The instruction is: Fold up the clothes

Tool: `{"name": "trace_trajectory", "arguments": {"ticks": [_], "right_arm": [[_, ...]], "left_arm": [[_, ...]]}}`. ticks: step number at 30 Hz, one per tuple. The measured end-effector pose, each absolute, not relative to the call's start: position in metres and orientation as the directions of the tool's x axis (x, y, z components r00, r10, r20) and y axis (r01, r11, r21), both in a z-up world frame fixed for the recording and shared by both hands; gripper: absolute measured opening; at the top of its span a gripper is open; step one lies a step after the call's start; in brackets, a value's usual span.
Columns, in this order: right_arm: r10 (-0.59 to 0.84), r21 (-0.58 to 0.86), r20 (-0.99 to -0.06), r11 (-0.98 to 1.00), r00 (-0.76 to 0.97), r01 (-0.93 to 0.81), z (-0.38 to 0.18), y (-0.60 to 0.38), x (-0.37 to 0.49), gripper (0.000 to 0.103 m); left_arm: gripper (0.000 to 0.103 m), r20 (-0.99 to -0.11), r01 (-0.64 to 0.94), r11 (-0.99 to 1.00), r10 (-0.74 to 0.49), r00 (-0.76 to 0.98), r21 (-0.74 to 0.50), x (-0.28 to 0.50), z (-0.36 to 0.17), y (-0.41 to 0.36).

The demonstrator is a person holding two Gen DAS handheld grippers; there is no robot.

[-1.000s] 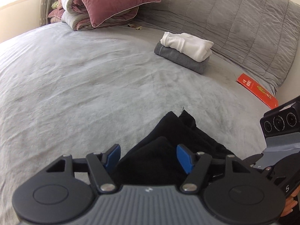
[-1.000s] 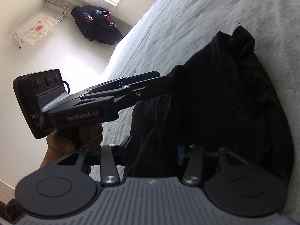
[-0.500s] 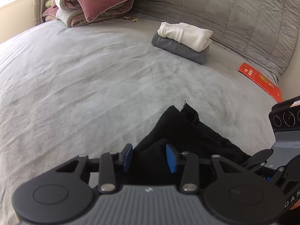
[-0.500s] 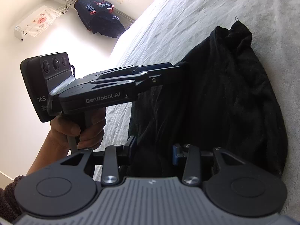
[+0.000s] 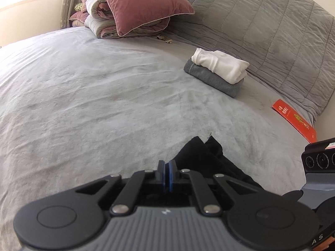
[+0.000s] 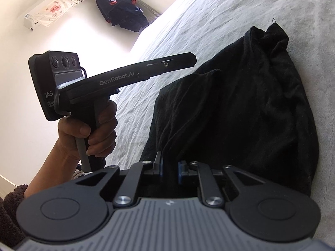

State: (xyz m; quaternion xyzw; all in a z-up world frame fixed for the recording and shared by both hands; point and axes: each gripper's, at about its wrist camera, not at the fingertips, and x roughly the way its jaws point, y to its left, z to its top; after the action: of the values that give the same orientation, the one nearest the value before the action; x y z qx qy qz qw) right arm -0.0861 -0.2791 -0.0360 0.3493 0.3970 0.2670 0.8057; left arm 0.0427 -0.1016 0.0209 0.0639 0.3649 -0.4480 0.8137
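A black garment (image 6: 240, 108) lies bunched on the grey bed; it also shows in the left wrist view (image 5: 211, 163). My left gripper (image 5: 166, 174) is shut with its blue pads together; it is lifted off the garment and holds nothing, seen from the side in the right wrist view (image 6: 188, 59). My right gripper (image 6: 169, 168) is nearly shut at the garment's near edge, with black cloth between its pads.
A folded white garment (image 5: 219, 64) lies on a folded grey one (image 5: 211, 81) at the back right. A pink pillow (image 5: 142, 2) rests on rolled bedding at the back. A red packet (image 5: 295, 119) lies at the right edge. Dark clothes (image 6: 121, 6) hang by the window.
My left gripper closed and lifted away from the black garment. My right gripper closed down on the garment's near edge.
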Motion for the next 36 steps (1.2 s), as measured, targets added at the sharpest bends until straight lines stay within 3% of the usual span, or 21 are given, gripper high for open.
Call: {"name": "trace_trajectory", "arguments": {"ticks": [3,4,5,13,16,17,20,28,36], "right_arm": [[0.702,0.779,-0.457,0.613,0.546,-0.135,-0.036,-0.280,-0.086,0.015],[0.700,0.780,-0.461,0.612,0.545,-0.127,-0.037,-0.280,-0.085,0.016],[0.700,0.782,-0.465,0.611,0.543,-0.119,-0.038,-0.279,-0.084,0.017],[0.702,0.779,-0.484,0.618,0.522,-0.109,-0.039,-0.278,-0.085,0.021],[0.701,0.777,-0.490,0.621,0.519,-0.105,-0.039,-0.278,-0.086,0.021],[0.702,0.777,-0.491,0.621,0.516,-0.105,-0.039,-0.276,-0.085,0.022],[0.706,0.774,-0.493,0.623,0.509,-0.114,-0.038,-0.276,-0.086,0.022],[0.741,0.813,-0.436,0.568,0.511,-0.129,-0.030,-0.293,-0.098,0.017],[0.733,0.890,-0.353,0.456,0.581,-0.034,-0.027,-0.347,-0.109,0.017]], "left_arm": [[0.024,-0.666,0.802,0.537,-0.702,0.253,-0.262,0.045,0.026,-0.106],[0.040,-0.677,0.811,0.516,-0.703,0.217,-0.276,0.045,0.026,-0.109],[0.047,-0.690,0.819,0.503,-0.697,0.196,-0.275,0.045,0.026,-0.112],[0.045,-0.828,0.892,0.443,-0.531,0.179,-0.091,0.028,0.009,-0.144],[0.034,-0.841,0.877,0.476,-0.497,0.212,-0.061,0.027,0.004,-0.147],[0.026,-0.839,0.869,0.492,-0.493,0.230,-0.050,0.025,0.004,-0.147],[0.013,-0.820,0.846,0.531,-0.503,0.272,-0.046,0.021,0.009,-0.145],[0.011,-0.714,0.781,0.610,-0.605,0.353,-0.131,0.012,0.035,-0.130],[0.011,-0.652,0.694,0.680,-0.640,0.407,-0.235,0.022,0.040,-0.145]]}}
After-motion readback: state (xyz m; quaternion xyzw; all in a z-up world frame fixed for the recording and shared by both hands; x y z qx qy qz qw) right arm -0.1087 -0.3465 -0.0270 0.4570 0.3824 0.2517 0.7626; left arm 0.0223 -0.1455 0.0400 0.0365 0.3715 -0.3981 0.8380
